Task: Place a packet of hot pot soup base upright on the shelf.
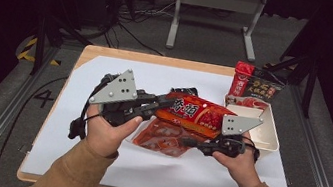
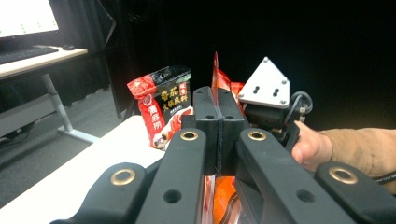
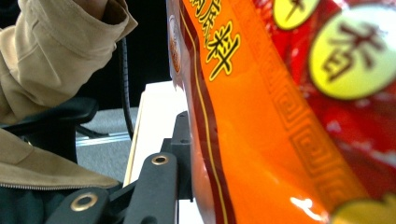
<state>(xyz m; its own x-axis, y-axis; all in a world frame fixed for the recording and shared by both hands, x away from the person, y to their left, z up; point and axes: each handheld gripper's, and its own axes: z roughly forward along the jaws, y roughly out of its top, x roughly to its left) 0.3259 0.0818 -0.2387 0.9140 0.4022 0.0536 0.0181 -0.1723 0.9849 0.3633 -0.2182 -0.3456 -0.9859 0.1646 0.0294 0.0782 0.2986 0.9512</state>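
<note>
- Two hand-held grippers meet over the middle of the table (image 1: 108,61), which is covered by a white sheet, and both work on one orange-red packet (image 1: 196,113).
- At the left, the left hand (image 1: 106,132) grips the left gripper (image 1: 165,104), whose grey three-cornered plate sits on top and whose cable hangs down toward the table's left edge.
- That gripper's jaws are pressed together on the packet's left edge; in the left gripper view the thin orange film (image 2: 215,74) stands up out of the seam between the two pads of the left gripper (image 2: 217,122).
- The orange-red packet is held above the table's centre, its printed face up and its long side running left to right, with the lower part sagging toward the near edge.
- Right of it, the right hand (image 1: 239,163) holds the right gripper (image 1: 190,142) at the packet's near-right part.
- In the right gripper view one black jaw lies just beside the packet's glossy orange face (image 3: 261,140); the other jaw is hidden behind the film, so I cannot tell whether the pads press on it.
- Near the table's far right corner a shallow white tray (image 1: 268,140) holds a standing red-and-black packet (image 1: 257,85), well apart from the held one.
</note>
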